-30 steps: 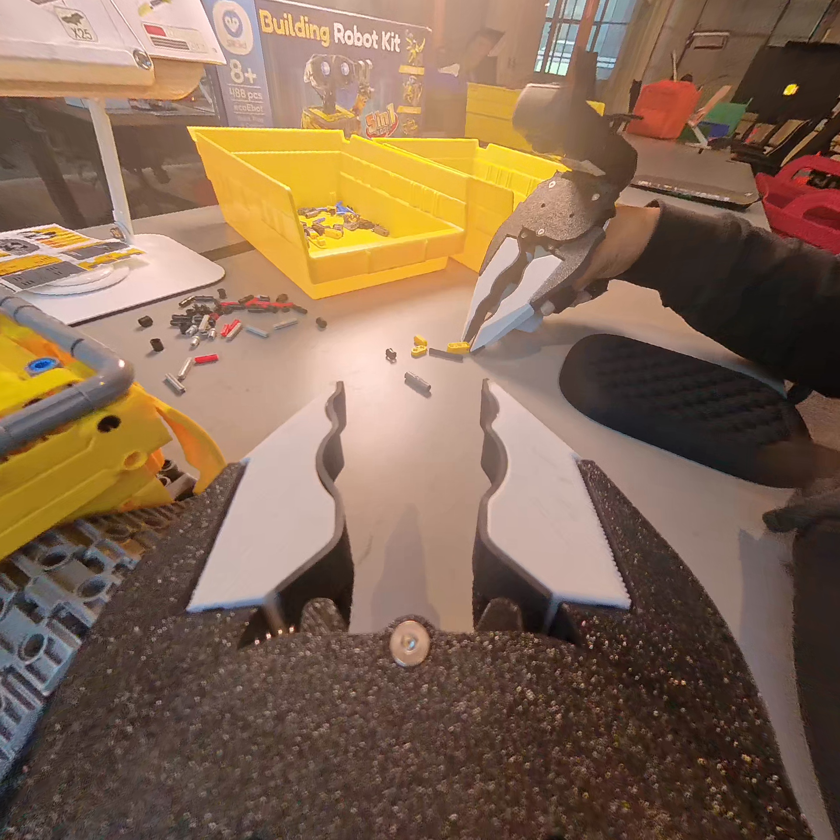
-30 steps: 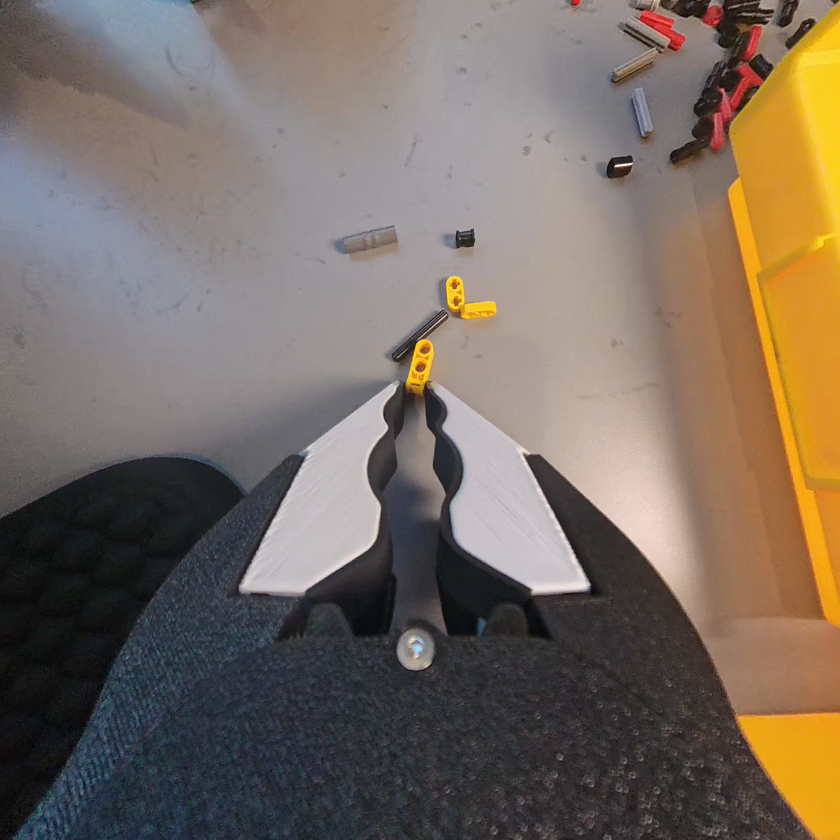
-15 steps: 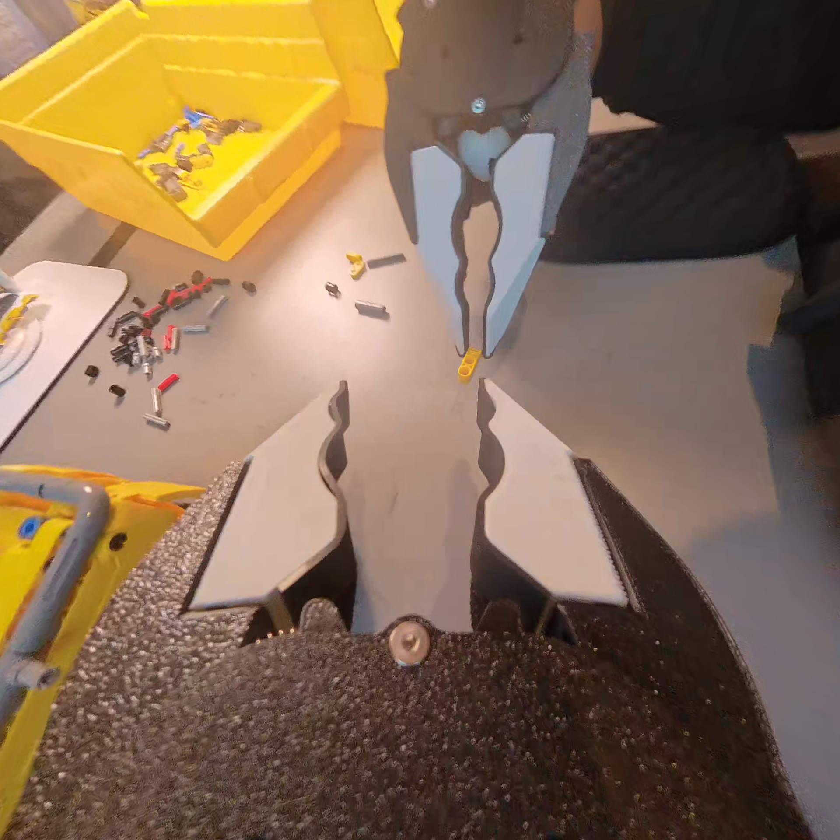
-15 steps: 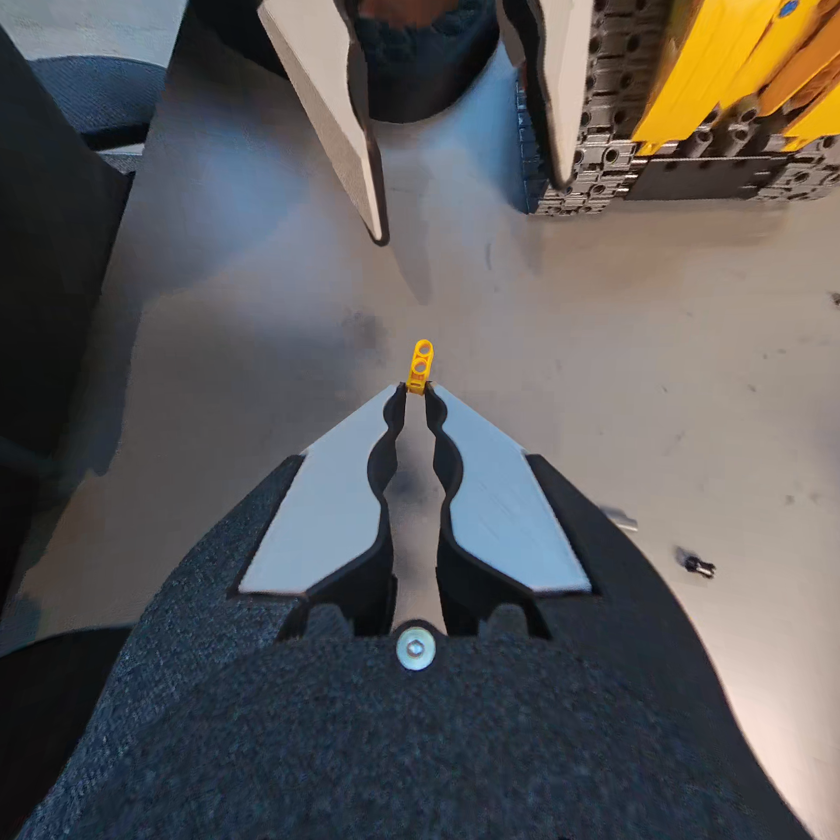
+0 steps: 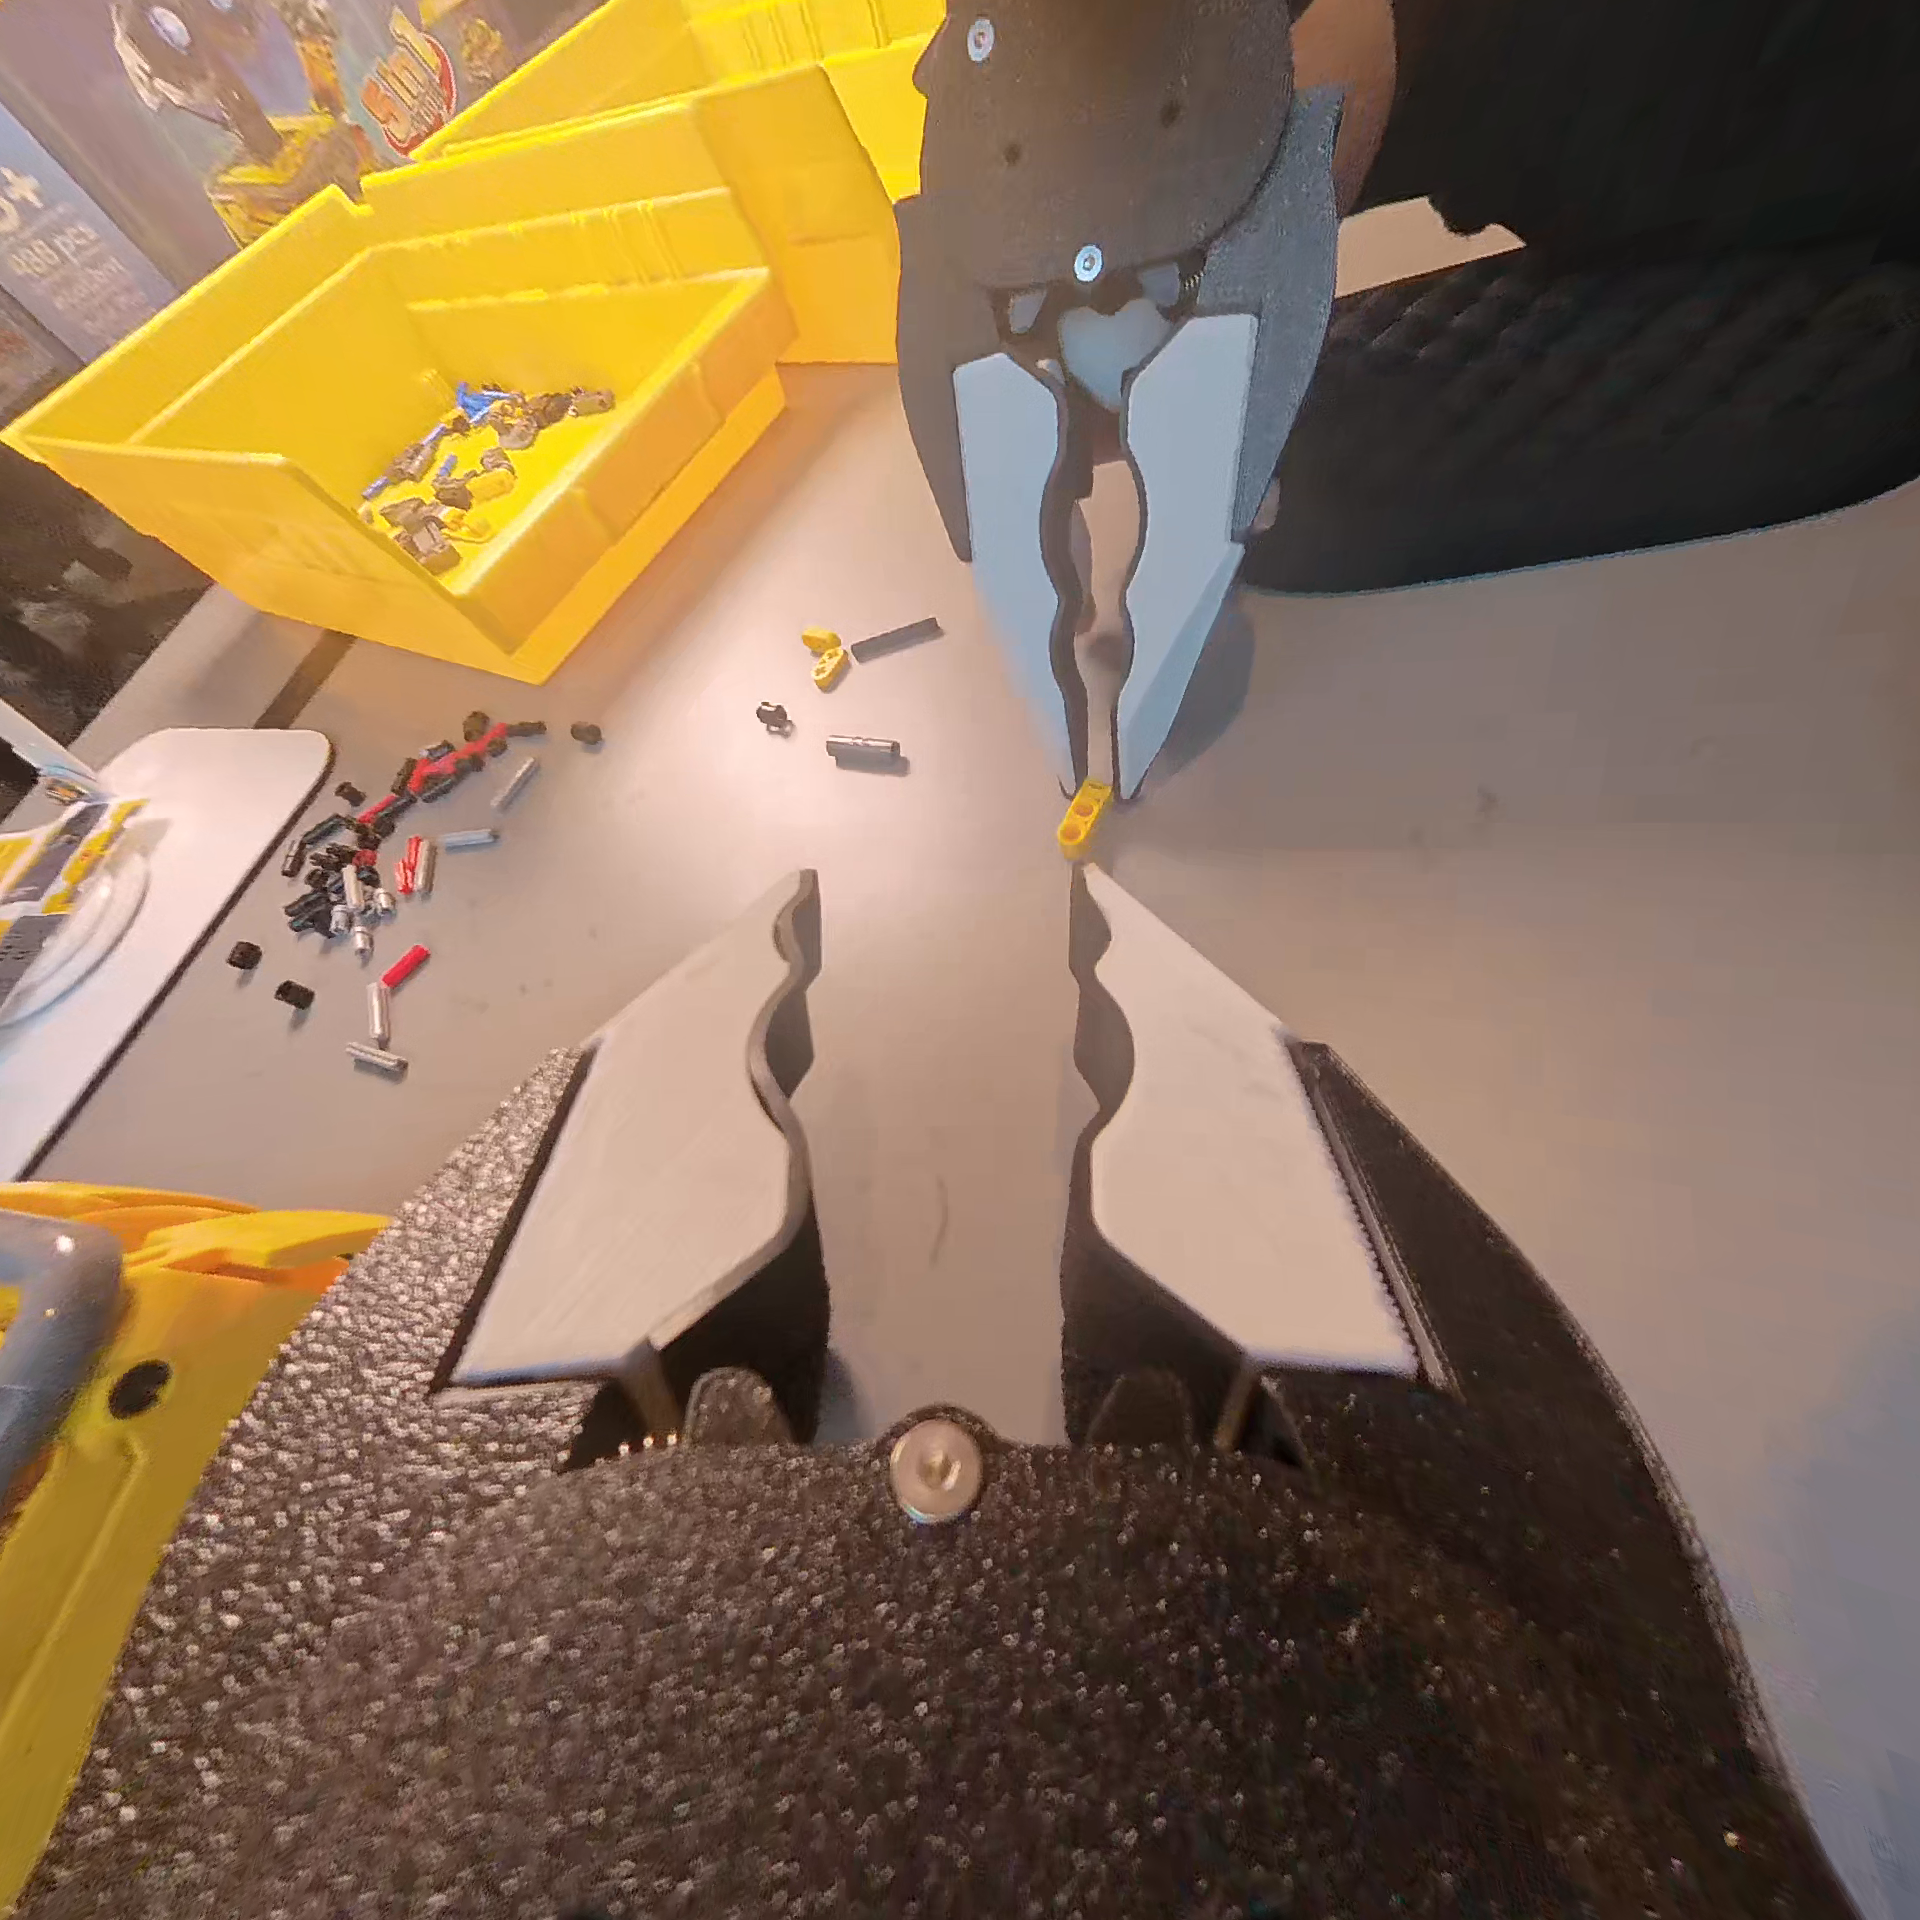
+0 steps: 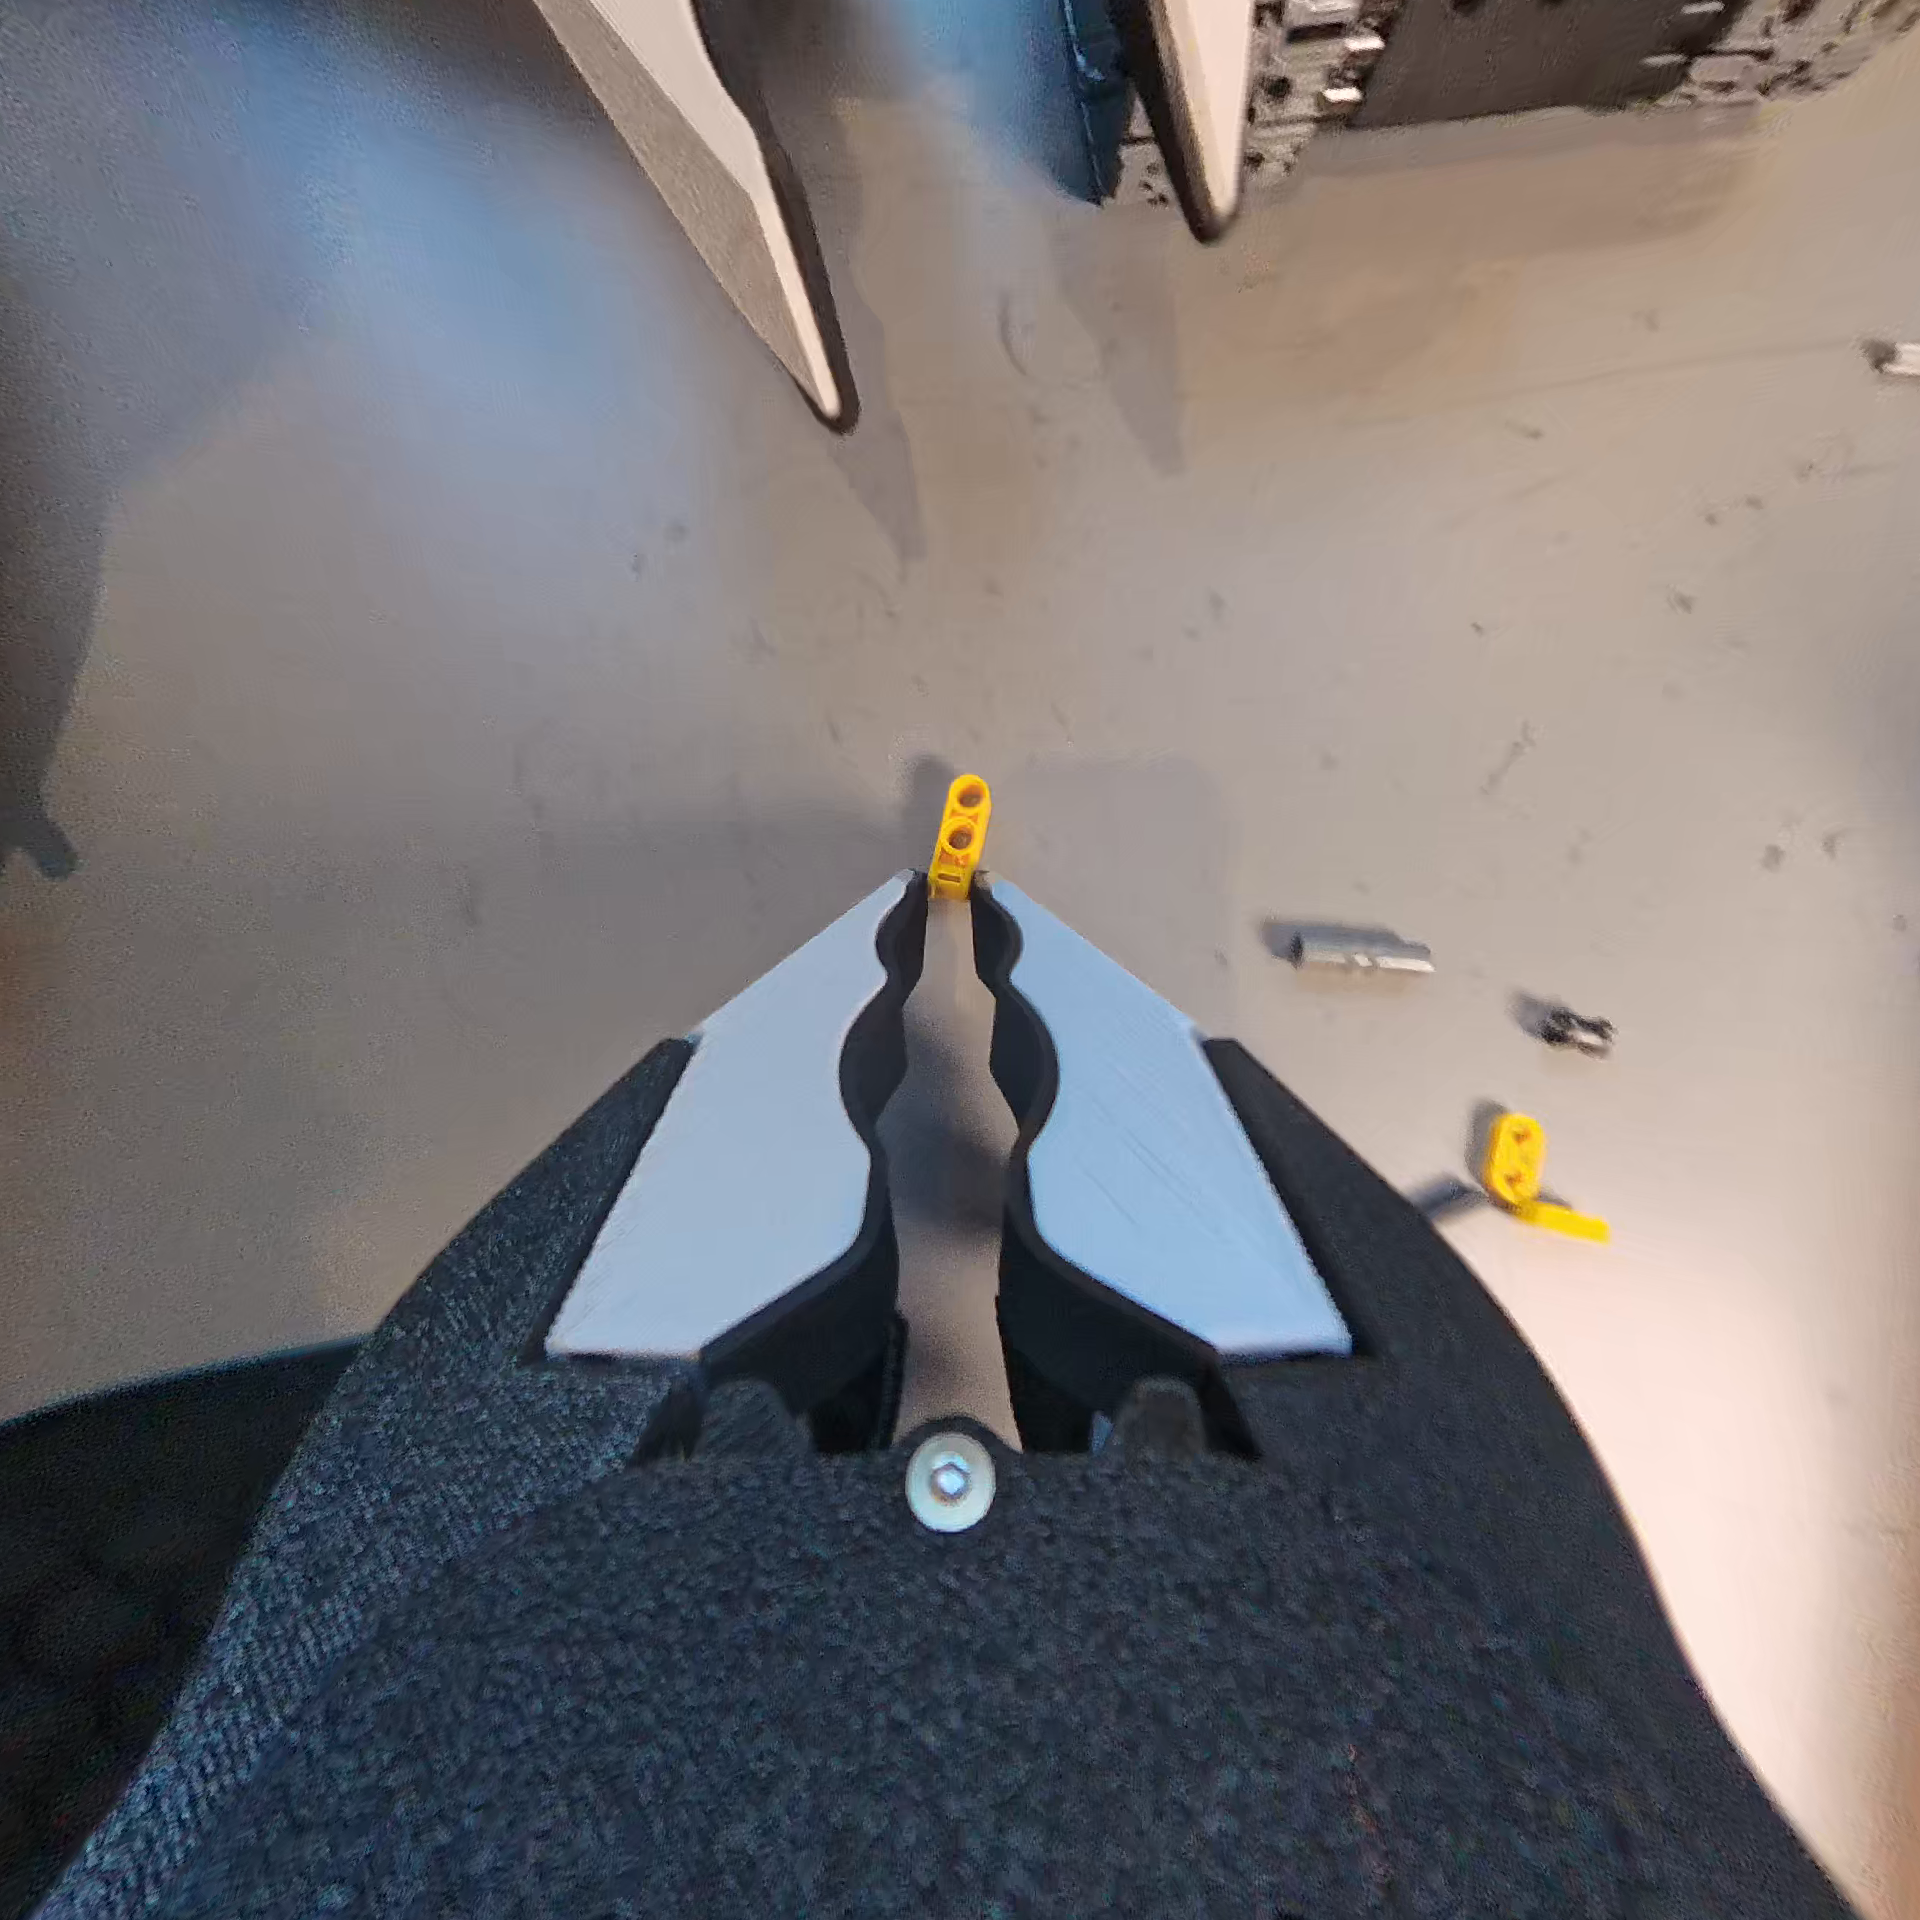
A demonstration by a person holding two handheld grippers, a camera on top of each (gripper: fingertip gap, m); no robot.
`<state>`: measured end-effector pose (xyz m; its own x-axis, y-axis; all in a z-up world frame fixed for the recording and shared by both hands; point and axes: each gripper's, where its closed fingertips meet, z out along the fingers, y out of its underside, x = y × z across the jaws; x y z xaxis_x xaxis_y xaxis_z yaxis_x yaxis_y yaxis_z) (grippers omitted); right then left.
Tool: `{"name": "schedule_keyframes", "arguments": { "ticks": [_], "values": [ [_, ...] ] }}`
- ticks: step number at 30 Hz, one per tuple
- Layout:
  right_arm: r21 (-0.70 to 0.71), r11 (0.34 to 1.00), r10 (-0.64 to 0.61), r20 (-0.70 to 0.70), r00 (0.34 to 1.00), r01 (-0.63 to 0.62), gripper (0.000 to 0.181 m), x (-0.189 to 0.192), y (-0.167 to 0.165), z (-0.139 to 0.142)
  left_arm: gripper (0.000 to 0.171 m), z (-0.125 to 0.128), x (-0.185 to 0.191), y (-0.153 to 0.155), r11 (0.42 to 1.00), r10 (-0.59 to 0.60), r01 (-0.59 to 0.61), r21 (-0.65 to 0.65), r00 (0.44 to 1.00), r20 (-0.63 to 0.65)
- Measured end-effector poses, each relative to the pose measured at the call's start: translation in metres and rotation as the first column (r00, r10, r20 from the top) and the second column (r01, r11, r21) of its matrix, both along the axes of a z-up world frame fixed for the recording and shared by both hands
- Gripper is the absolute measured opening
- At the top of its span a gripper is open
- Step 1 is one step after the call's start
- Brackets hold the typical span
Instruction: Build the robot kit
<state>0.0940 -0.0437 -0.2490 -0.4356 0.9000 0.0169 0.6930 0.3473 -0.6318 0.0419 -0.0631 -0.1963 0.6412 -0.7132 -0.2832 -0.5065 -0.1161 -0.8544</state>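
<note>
My right gripper (image 6: pixel 948 878) is shut on a small yellow two-hole connector piece (image 6: pixel 961 831), pinched at its fingertips above the grey table. In the left wrist view the same gripper (image 5: pixel 1096 784) points down toward me with the yellow piece (image 5: pixel 1083 819) at its tips. My left gripper (image 5: pixel 943 883) is open and empty; its right fingertip is just below the yellow piece. Its fingers (image 6: pixel 821 374) show at the top of the right wrist view.
Yellow bins (image 5: pixel 582 343) stand at the back left, one with small parts. Loose red, black and grey pins (image 5: pixel 384 842) lie left of centre. A yellow angled piece (image 5: pixel 826 655), a black axle and a grey pin (image 5: pixel 862 746) lie nearby. A yellow model (image 5: pixel 94 1351) sits left. The gap from one gripper's tips to the other's is roughly 8 cm.
The right gripper lifted the yellow piece from among the loose parts and carried it toward the left gripper. The left gripper tilted down and stayed open.
</note>
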Motion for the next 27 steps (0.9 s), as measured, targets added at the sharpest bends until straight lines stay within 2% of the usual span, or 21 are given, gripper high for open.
{"name": "schedule_keyframes", "arguments": {
  "ticks": [3, 6, 8, 10, 12, 14, 16, 18, 20, 22, 25, 27],
  "values": [
    [0.060, 0.994, -0.095, -0.018, 0.995, 0.096, 0.008, 0.015, 0.031, 0.011, 0.047, 0.001, -0.001, 0.001, 1.000, 0.007, -0.007, 0.009, 1.000, 0.005],
    [0.046, 0.962, -0.265, -0.074, 0.961, 0.269, 0.008, 0.033, 0.077, 0.029, 0.047, 0.006, -0.004, 0.002, 1.000, 0.016, -0.016, 0.010, 0.999, 0.044],
    [0.085, 0.932, -0.350, -0.051, 0.935, 0.354, 0.008, 0.046, 0.108, 0.024, 0.047, 0.011, -0.006, 0.002, 1.000, 0.018, -0.019, 0.021, 0.998, 0.068],
    [0.094, 0.916, -0.390, -0.012, 0.921, 0.389, 0.008, 0.053, 0.122, 0.009, 0.046, 0.015, -0.006, 0.000, 0.999, 0.011, -0.014, 0.032, 0.996, 0.089],
    [0.059, 0.914, -0.400, -0.027, 0.916, 0.401, 0.009, 0.050, 0.122, 0.003, 0.046, 0.017, -0.007, 0.000, 0.999, 0.008, -0.012, 0.032, 0.994, 0.110],
    [0.074, 0.906, -0.417, -0.017, 0.909, 0.417, 0.026, 0.050, 0.126, 0.001, 0.046, 0.020, -0.009, 0.000, 0.999, 0.010, -0.014, 0.030, 0.991, 0.131],
    [0.114, 0.896, -0.423, -0.082, 0.902, 0.430, 0.033, 0.042, 0.131, 0.016, 0.047, 0.022, -0.010, 0.000, 1.000, 0.009, -0.013, 0.026, 0.989, 0.150],
    [0.067, 0.923, -0.362, -0.185, 0.914, 0.379, 0.033, 0.022, 0.115, 0.040, 0.047, 0.024, -0.011, -0.001, 0.999, 0.008, -0.013, 0.031, 0.987, 0.160],
    [0.017, 0.957, -0.279, -0.202, 0.939, 0.288, 0.033, 0.004, 0.090, 0.048, 0.046, 0.026, -0.013, -0.002, 0.999, 0.012, -0.019, 0.039, 0.986, 0.165],
    [0.017, 0.970, -0.237, -0.151, 0.960, 0.242, 0.038, -0.010, 0.074, 0.036, 0.046, 0.027, -0.014, -0.003, 0.999, 0.017, -0.024, 0.040, 0.986, 0.169],
    [0.060, 0.948, -0.309, -0.063, 0.949, 0.313, 0.038, -0.023, 0.078, 0.011, 0.046, 0.028, -0.017, -0.003, 0.998, 0.029, -0.036, 0.044, 0.986, 0.163],
    [0.048, 0.950, -0.309, -0.026, 0.951, 0.310, 0.038, -0.023, 0.075, 0.003, 0.045, 0.027, -0.017, -0.004, 0.998, 0.033, -0.040, 0.046, 0.988, 0.152]
  ]
}}
